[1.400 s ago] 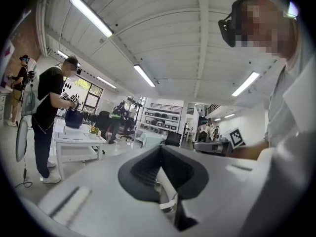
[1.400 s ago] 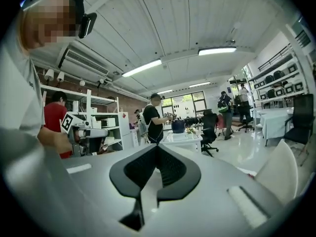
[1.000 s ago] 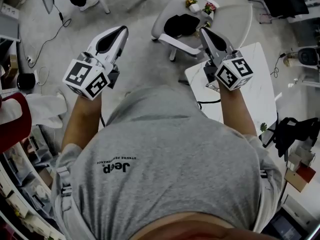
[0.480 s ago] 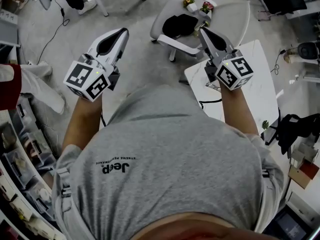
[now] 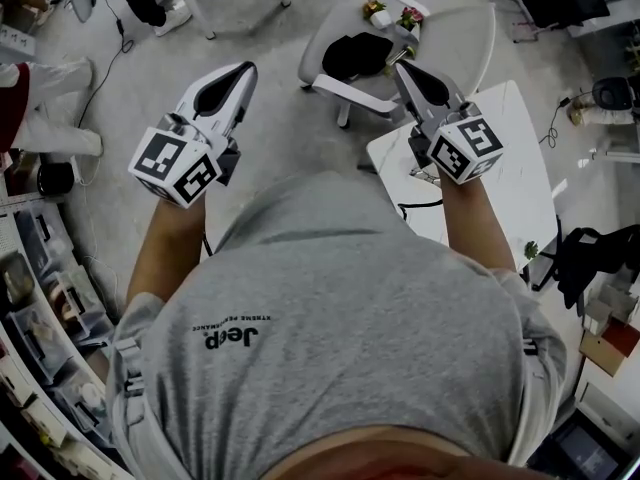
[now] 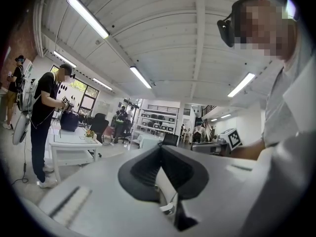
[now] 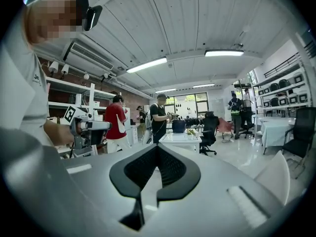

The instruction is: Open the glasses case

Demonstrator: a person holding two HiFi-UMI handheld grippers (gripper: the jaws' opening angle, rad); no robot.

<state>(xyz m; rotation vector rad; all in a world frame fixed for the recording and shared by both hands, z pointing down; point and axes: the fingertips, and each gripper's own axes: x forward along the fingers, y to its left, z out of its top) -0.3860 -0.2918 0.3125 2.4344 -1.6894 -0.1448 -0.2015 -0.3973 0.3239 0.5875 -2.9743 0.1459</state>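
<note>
Head view: both arms held out in front of the torso. Grey T-shirt [image 5: 330,318] fills the lower half of the frame.

L hand-held gripper [image 5: 246,66]: upper left of frame, marker cube on the near end. Jaws pressed together, tips meeting. Left gripper view agrees: black pads form a closed V w/ nothing in it.

R hand-held gripper [image 5: 399,66]: upper right of centre. Jaws also pressed together, nothing pinched. Right gripper view shows the tips touching.

Glasses case: can't pick it out in any view.

Surroundings, head view:
- White worktop [image 5: 520,148] at right, partly under the R forearm.
- White chair [image 5: 345,83] w/ black seat pad, top centre, near the R tips in the picture.
- Two small flower pots [image 5: 398,13] just above the chair.

Left gripper view: person in black top w/ backpack [image 6: 43,117] at left edge, standing by a white table [image 6: 74,144].

Right gripper view: person in red top [image 7: 116,125] and person in dark top [image 7: 159,118], left of centre, background.
</note>
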